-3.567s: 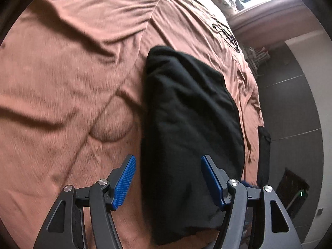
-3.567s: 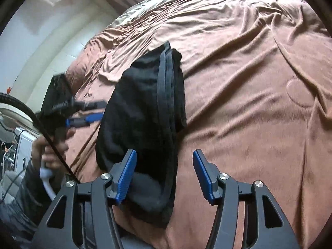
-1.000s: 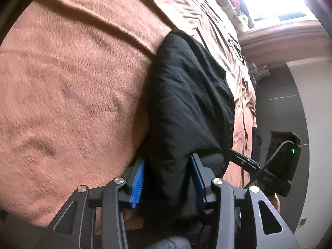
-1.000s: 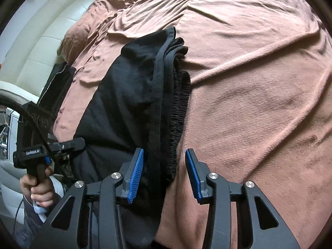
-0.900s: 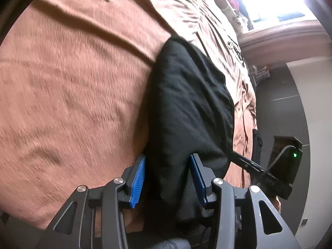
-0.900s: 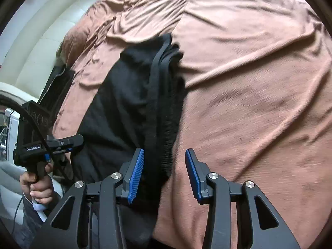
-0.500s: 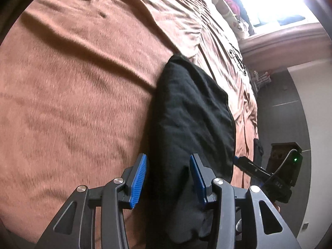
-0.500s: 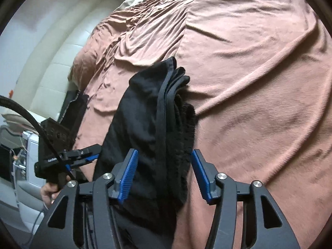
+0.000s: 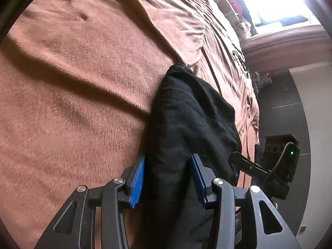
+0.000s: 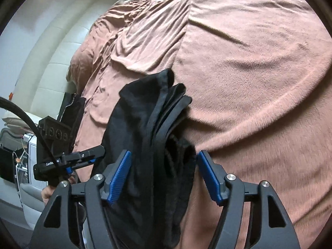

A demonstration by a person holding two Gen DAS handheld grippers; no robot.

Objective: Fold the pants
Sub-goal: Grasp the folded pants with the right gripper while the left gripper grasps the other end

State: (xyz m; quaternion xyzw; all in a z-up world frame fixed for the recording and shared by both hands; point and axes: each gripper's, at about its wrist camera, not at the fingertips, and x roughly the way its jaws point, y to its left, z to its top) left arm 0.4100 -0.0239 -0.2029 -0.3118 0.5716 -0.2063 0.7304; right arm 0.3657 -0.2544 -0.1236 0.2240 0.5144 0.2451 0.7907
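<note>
The black pants (image 9: 193, 114) lie folded into a long bundle on the brown blanket (image 9: 83, 83), near the bed's edge. My left gripper (image 9: 168, 178) is shut on the near end of the bundle, and the fabric fills the gap between its blue pads. In the right wrist view the stacked waistband layers of the pants (image 10: 141, 114) run between the jaws of my right gripper (image 10: 165, 176). These jaws are opening and the pads stand off the cloth. Each view also shows the other gripper: the right gripper (image 9: 249, 168) and the left gripper (image 10: 83, 157).
The blanket (image 10: 249, 83) spreads wide and wrinkled beyond the pants. A white padded headboard (image 10: 51, 51) stands at the left, with a black item (image 10: 72, 108) at the bed's edge. A bright window (image 9: 280, 0) and dark floor (image 9: 280, 114) lie at the right.
The right jaws have spread apart from around the waistband. Both grippers have drawn back, so the far end of the pants sits lower in each view. The left jaws stay the same.
</note>
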